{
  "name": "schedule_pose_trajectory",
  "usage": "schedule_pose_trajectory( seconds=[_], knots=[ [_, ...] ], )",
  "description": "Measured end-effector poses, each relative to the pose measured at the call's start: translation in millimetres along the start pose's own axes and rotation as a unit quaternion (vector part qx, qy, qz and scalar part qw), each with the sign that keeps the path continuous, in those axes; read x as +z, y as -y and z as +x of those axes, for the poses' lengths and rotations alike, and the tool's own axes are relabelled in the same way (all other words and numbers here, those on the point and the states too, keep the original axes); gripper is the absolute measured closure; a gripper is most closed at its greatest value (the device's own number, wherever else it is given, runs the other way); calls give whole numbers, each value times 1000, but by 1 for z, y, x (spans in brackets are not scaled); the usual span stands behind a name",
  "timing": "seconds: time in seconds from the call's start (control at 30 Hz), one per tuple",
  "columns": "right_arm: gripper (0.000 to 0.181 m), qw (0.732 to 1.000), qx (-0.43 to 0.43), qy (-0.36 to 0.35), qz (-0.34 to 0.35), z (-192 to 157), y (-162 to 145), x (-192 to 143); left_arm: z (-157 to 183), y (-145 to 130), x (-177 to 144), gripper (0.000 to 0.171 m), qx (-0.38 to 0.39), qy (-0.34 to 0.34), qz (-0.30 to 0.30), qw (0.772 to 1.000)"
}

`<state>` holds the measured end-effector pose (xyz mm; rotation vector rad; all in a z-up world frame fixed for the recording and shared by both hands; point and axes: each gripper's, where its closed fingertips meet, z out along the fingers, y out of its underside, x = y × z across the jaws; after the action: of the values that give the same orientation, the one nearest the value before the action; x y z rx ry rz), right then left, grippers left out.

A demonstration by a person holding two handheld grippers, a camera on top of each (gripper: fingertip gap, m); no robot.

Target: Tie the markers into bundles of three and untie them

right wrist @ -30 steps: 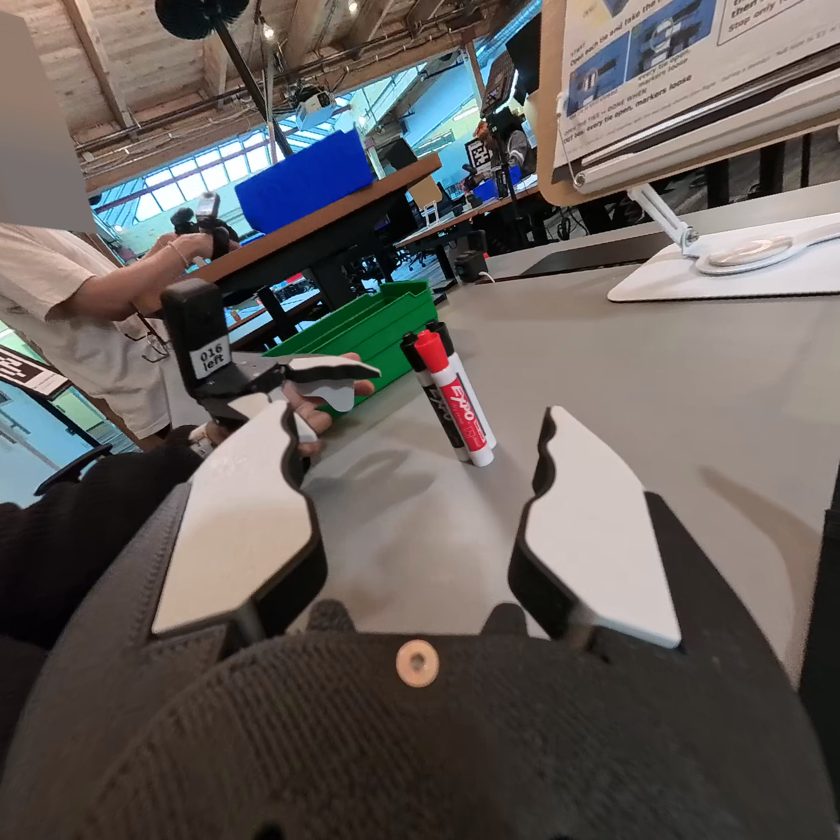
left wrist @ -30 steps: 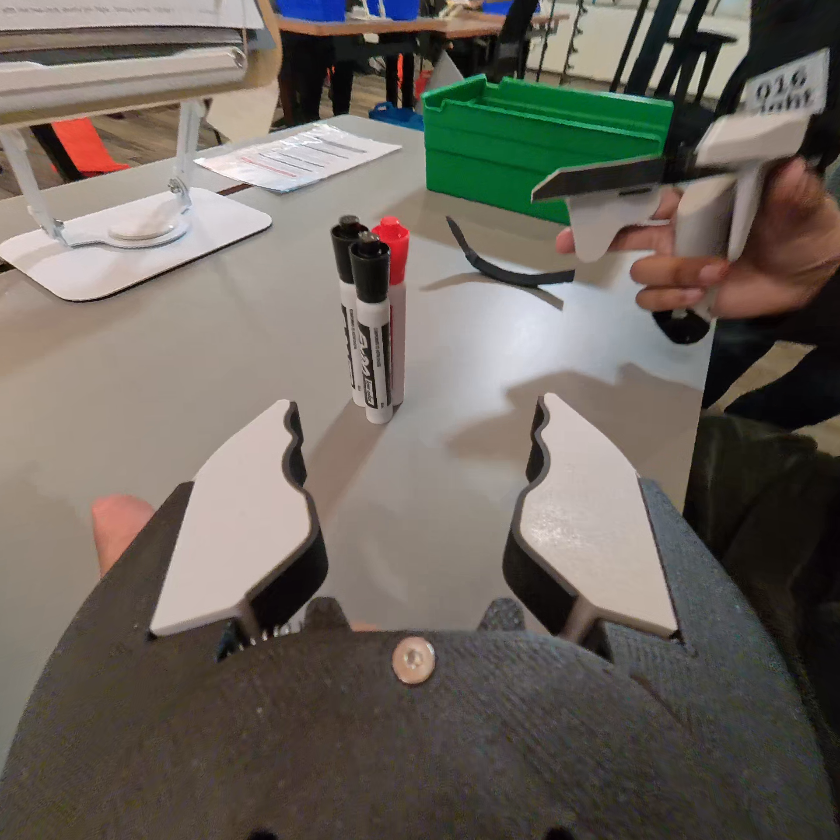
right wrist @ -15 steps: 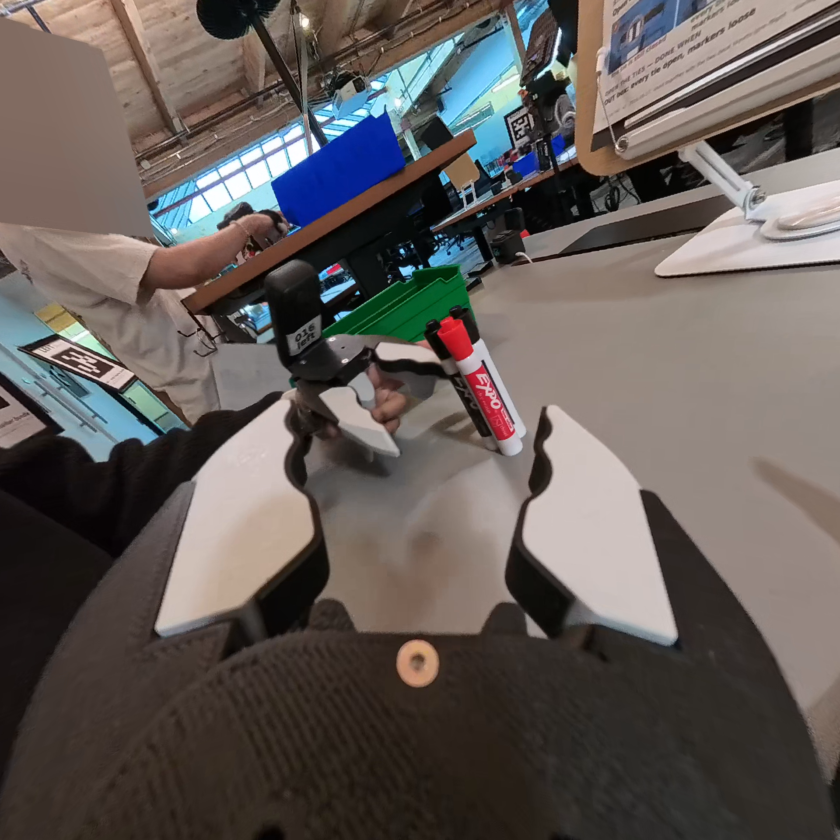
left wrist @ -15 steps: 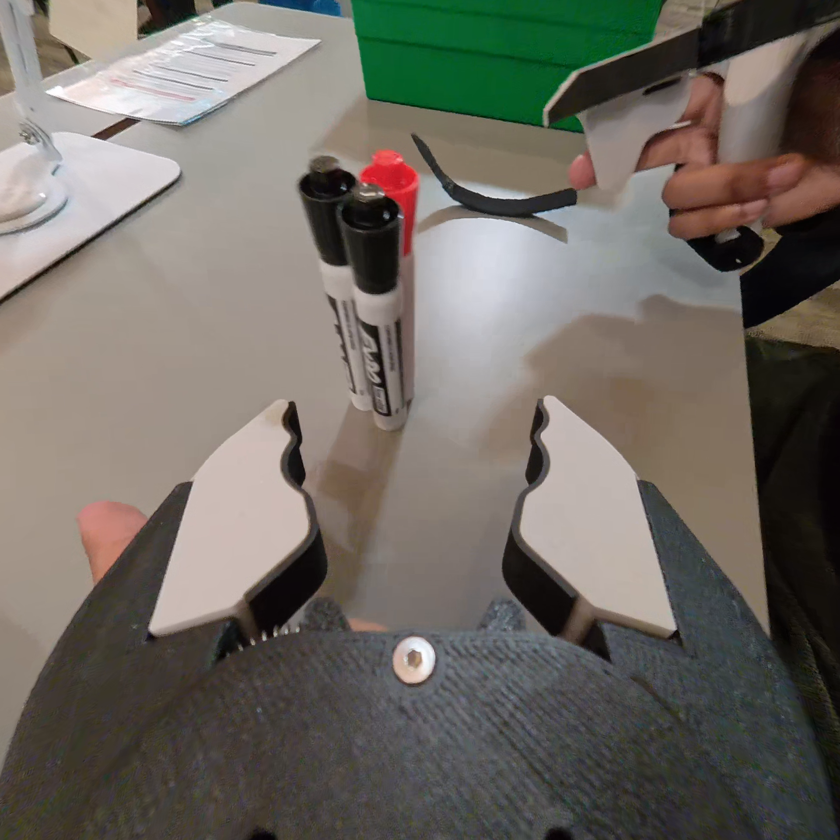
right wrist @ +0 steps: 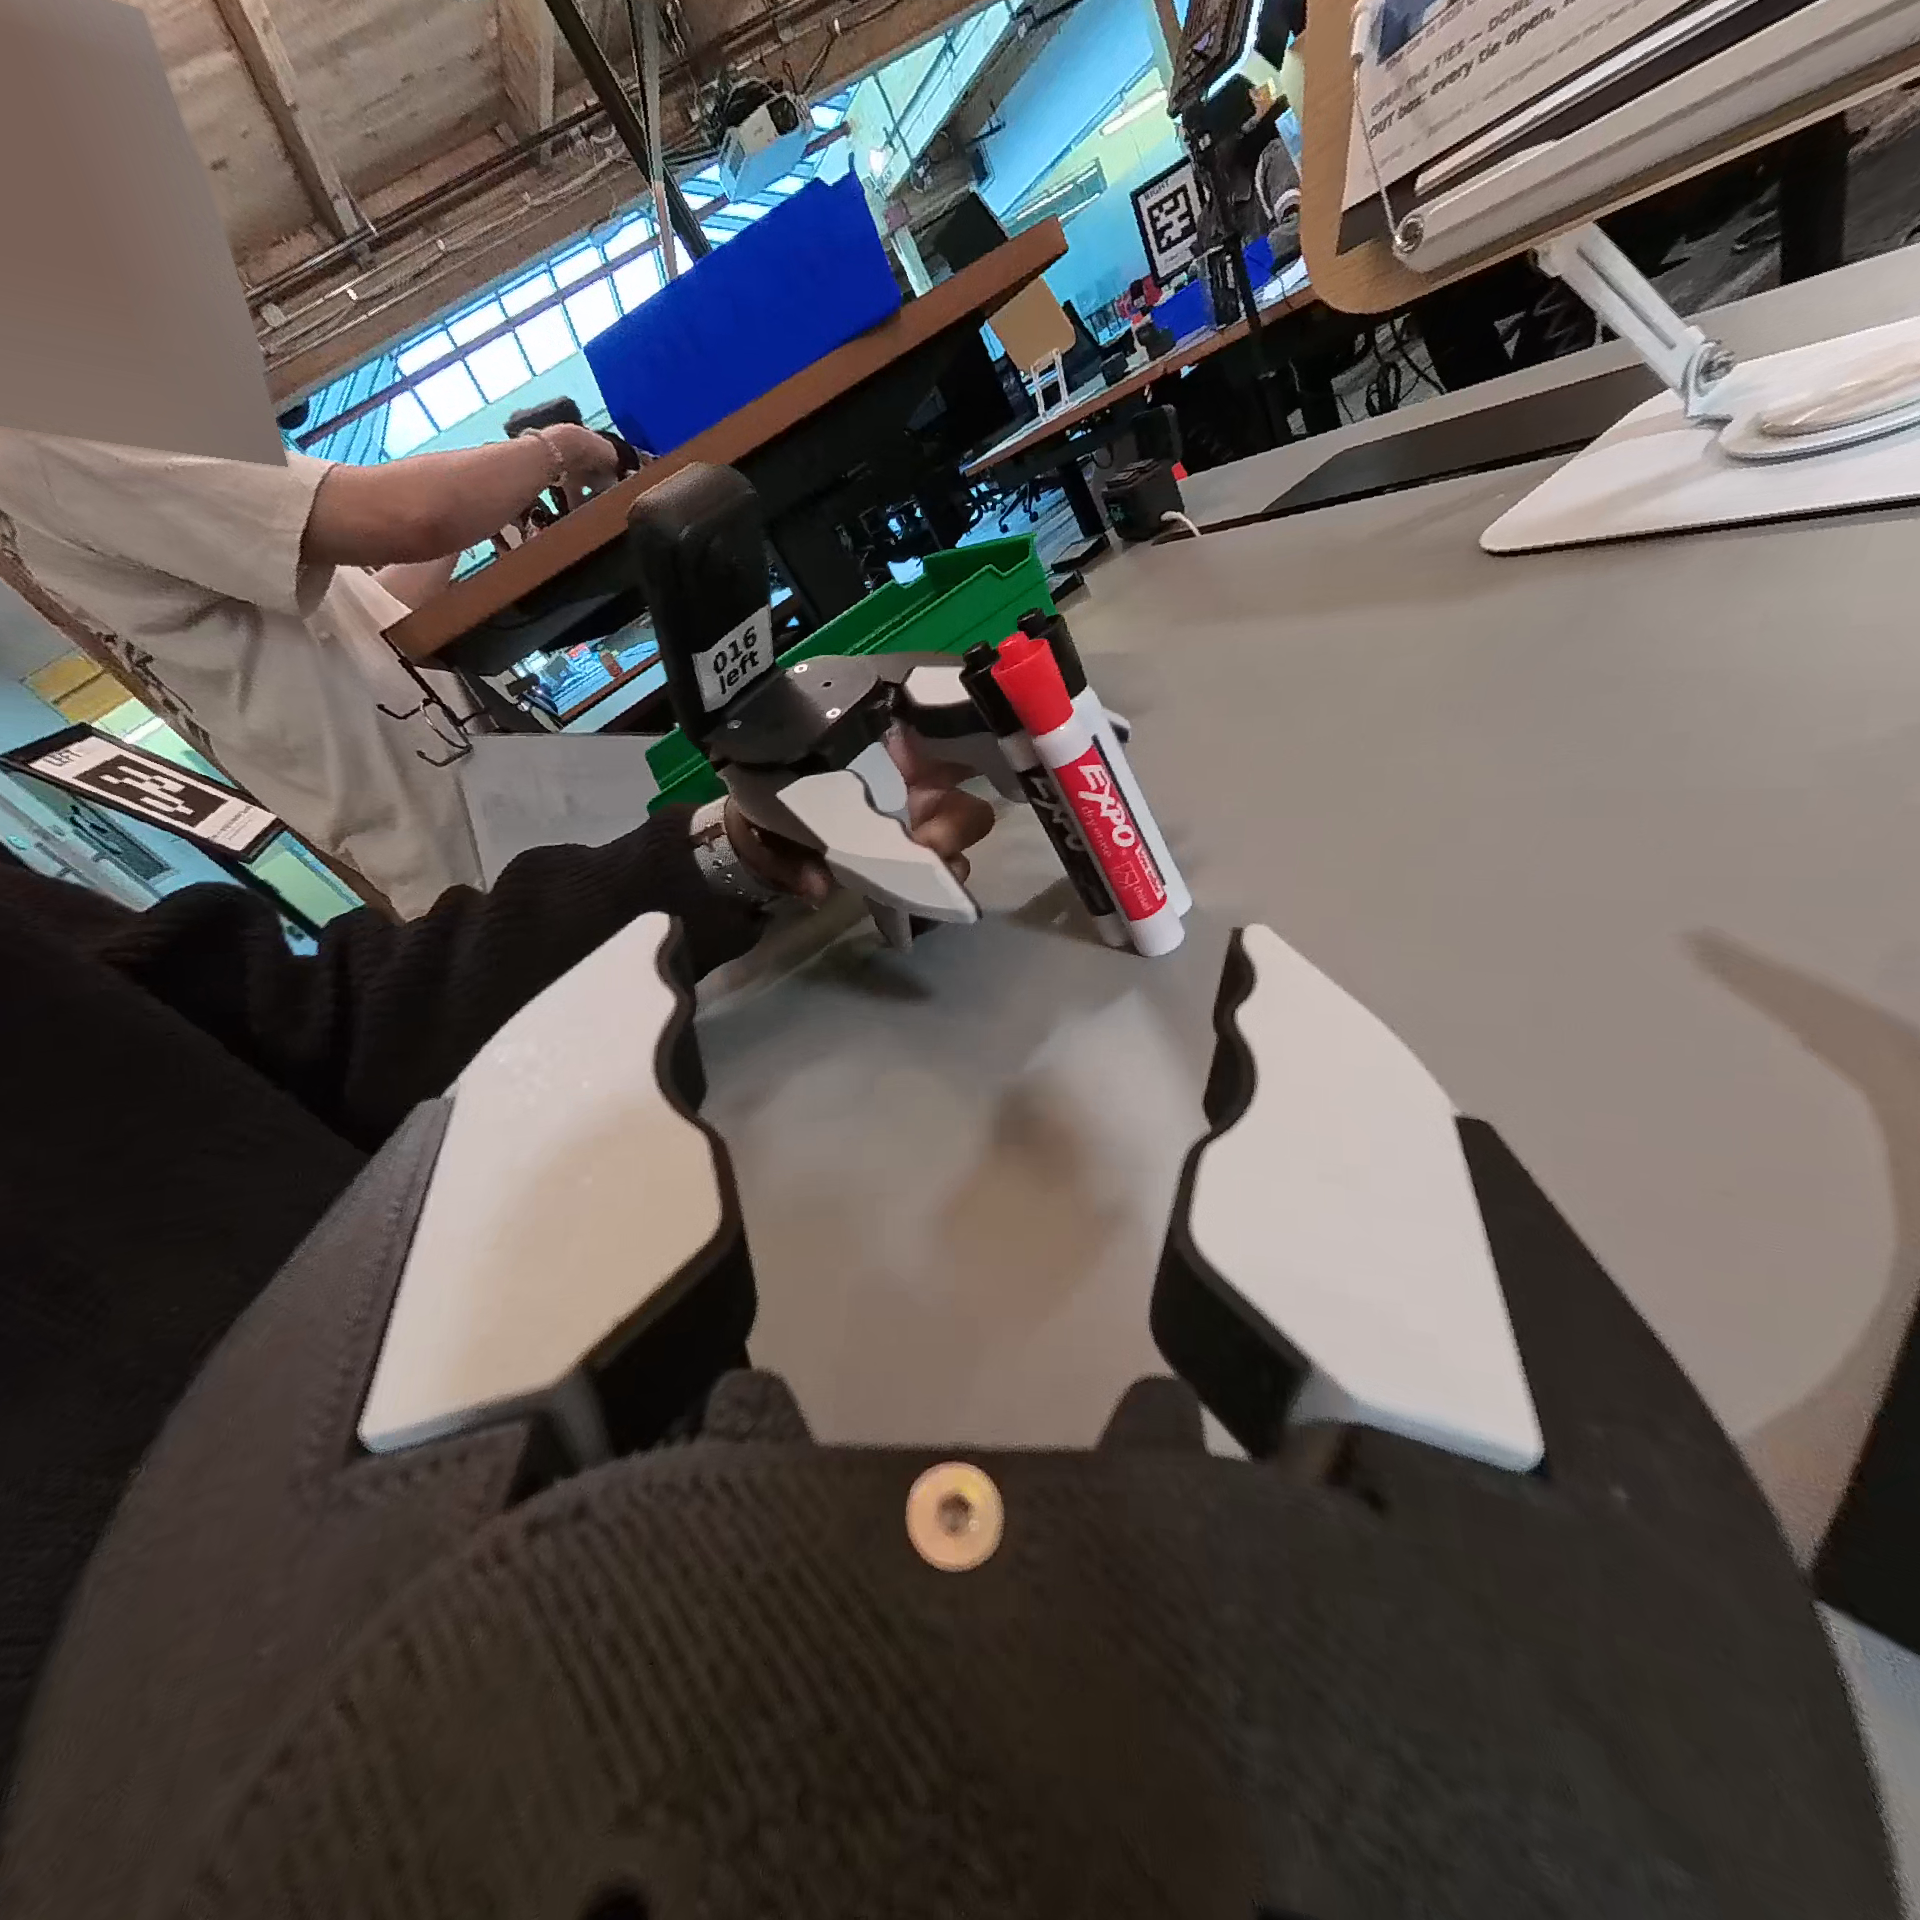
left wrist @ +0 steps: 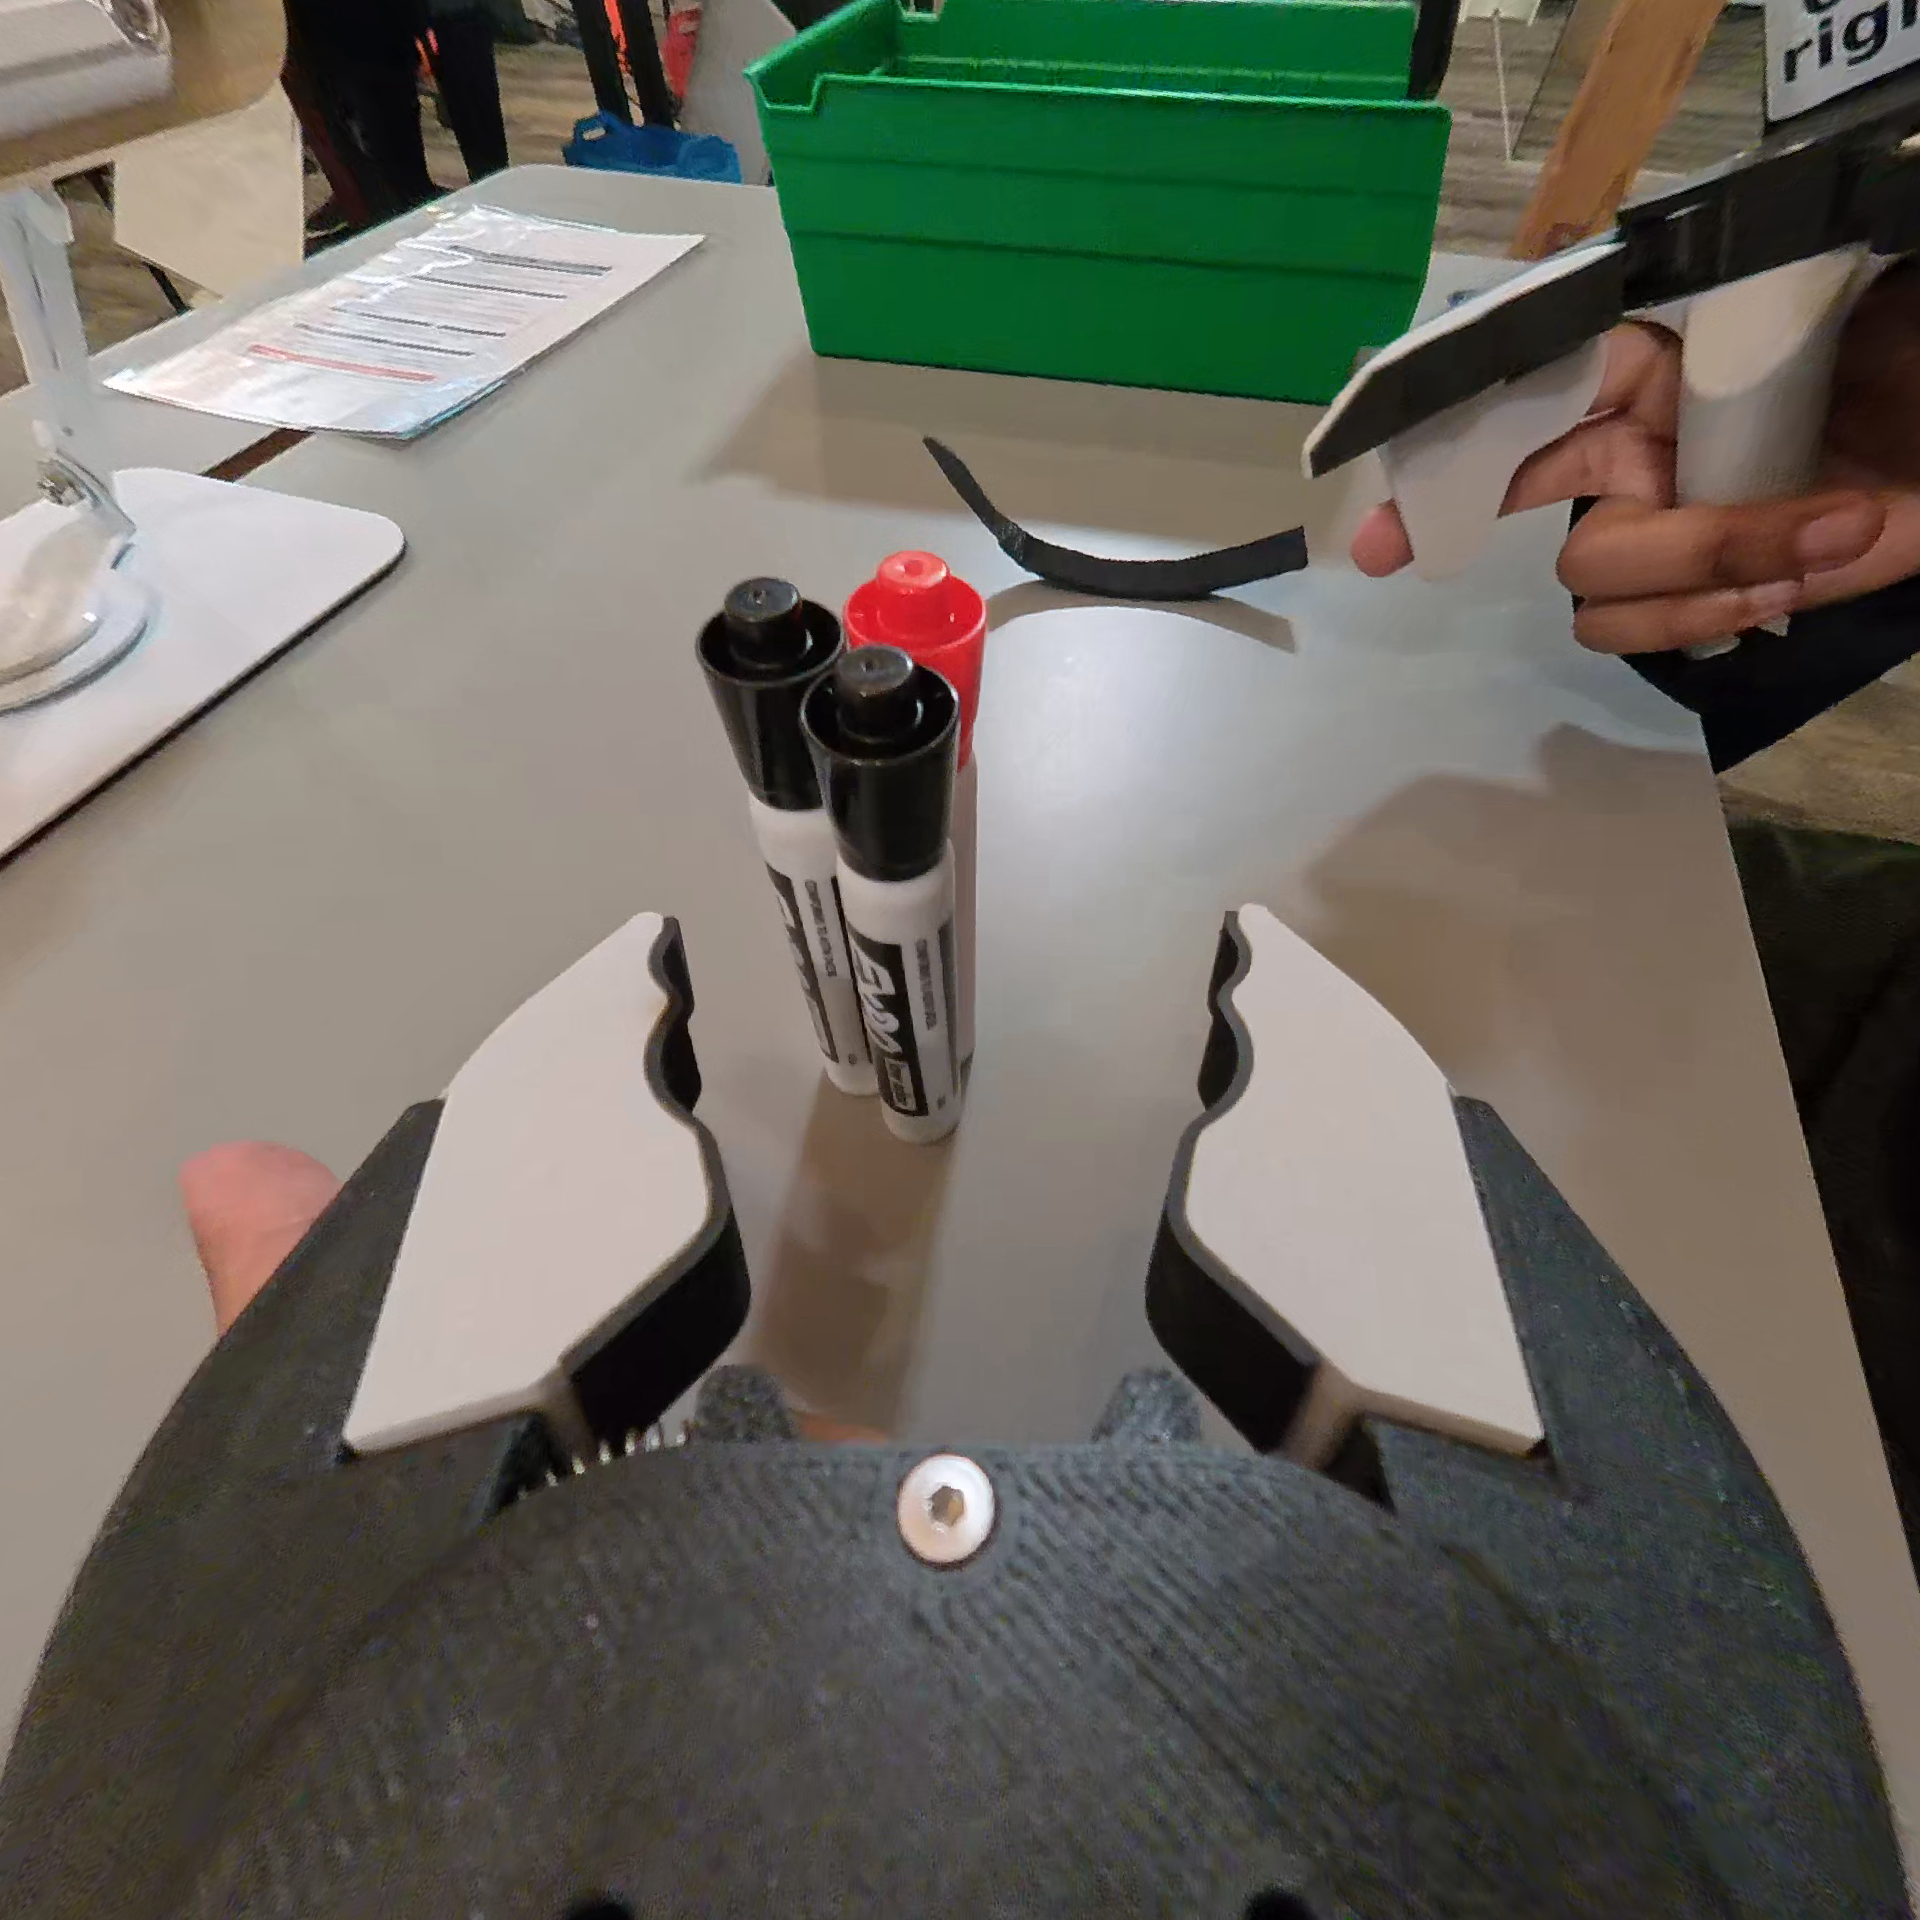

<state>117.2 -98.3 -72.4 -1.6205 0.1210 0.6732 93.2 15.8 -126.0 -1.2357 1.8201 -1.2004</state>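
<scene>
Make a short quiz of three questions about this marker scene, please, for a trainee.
1. True or false: the three markers stand upright and close together on the table.
2. How many markers have a red cap? A) none B) one C) two
3. Fill in: the black strap lies between the markers and the green ____.

Key: 1 true. 2 B, the red marker. 3 bin. Note: the left gripper and the right gripper both have their fingers apart and hold nothing.

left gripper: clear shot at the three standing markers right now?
Probably yes. The left gripper is open, and the markers stand upright together just ahead of its fingertips, with only bare table between. The black strap lies beyond them.
</scene>
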Motion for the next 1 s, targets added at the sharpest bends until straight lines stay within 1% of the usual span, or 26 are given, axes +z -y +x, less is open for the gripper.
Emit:
schedule_pose_trajectory(
  seconds=[0.17, 0.3, 0.4, 0.5, 0.6, 0.8, 0.9, 1.0],
  knots=[
    [85, 1000, 6, 3, 6, -1, 3, -2, -4, 7, 4, 75, 8, 26, 18, 999],
    [86, 1000, 20, 12, 13, -3, 5, -2, -1, 7, 6, 75, 23, 32, 13, 999],
    [86, 999, 27, 16, 15, -3, 5, -3, 2, 4, 12, 74, 30, 6, -3, 1000],
    [86, 999, 32, 18, 19, -2, 6, -3, 5, 2, 14, 75, 28, -39, -12, 999],
    [87, 999, 42, 21, 26, -1, 8, -5, -4, -3, 13, 75, 37, -51, -26, 998],
    [89, 998, 49, 22, 26, 2, 8, -5, -3, -1, 6, 77, 26, -99, -11, 995],
    [89, 999, 44, 20, 19, 4, 5, -3, -4, -5, 3, 77, 38, -98, -17, 994],
    [89, 998, 50, 17, 16, 8, 2, -1, -1, 3, 1, 79, 36, -93, 10, 995]
  ],
)
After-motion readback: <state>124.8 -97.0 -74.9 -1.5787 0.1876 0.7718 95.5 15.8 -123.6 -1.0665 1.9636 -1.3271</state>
